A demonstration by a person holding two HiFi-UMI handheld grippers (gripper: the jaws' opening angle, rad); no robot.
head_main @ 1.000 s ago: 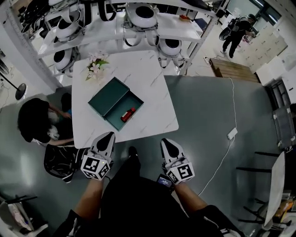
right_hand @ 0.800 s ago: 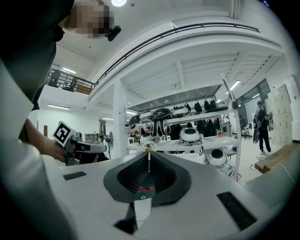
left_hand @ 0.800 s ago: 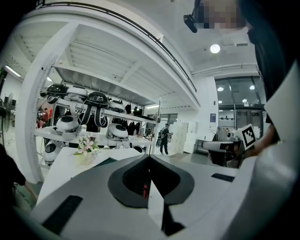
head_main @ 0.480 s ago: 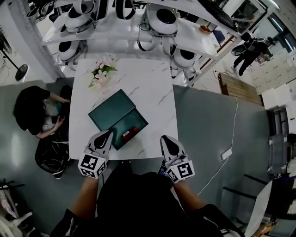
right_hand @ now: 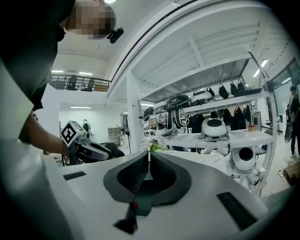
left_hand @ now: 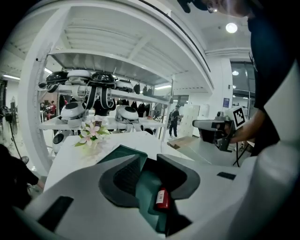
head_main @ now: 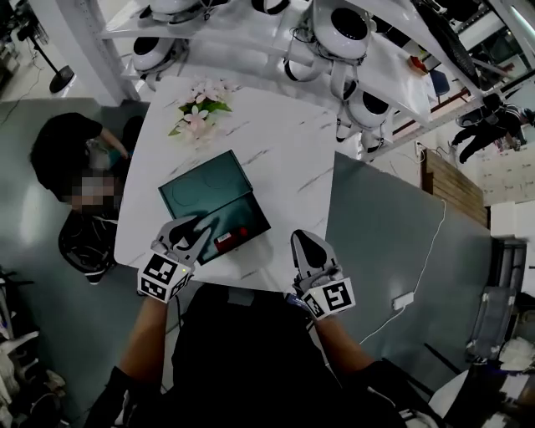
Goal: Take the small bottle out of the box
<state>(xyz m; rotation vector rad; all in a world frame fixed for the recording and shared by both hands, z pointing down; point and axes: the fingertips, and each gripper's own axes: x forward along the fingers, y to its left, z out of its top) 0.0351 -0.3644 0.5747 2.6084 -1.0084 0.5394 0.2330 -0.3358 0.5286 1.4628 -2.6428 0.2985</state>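
Observation:
An open teal box [head_main: 242, 219] lies on the white marble table [head_main: 284, 150], its lid [head_main: 201, 185] flat beside it. The small red bottle [head_main: 227, 242] lies on its side in the box's near end. My left gripper [head_main: 194, 231] hovers over the box's near left edge. Its jaws have just been opening and stand apart with nothing pressed between them. In the left gripper view the bottle [left_hand: 162, 198] shows through that gap, just beyond the fingertips [left_hand: 133, 168]. My right gripper [head_main: 306, 248] is shut and empty at the table's near edge, right of the box.
Pink and white flowers [head_main: 199, 113] stand at the table's far left. White robot heads [head_main: 351, 25] fill shelves behind the table. A person in black [head_main: 75, 150] crouches left of the table. A cable and a power strip [head_main: 404, 299] lie on the floor to the right.
Both grippers have moved forward from in front of the table to its near edge. The left one now reaches over the box and its jaws have parted.

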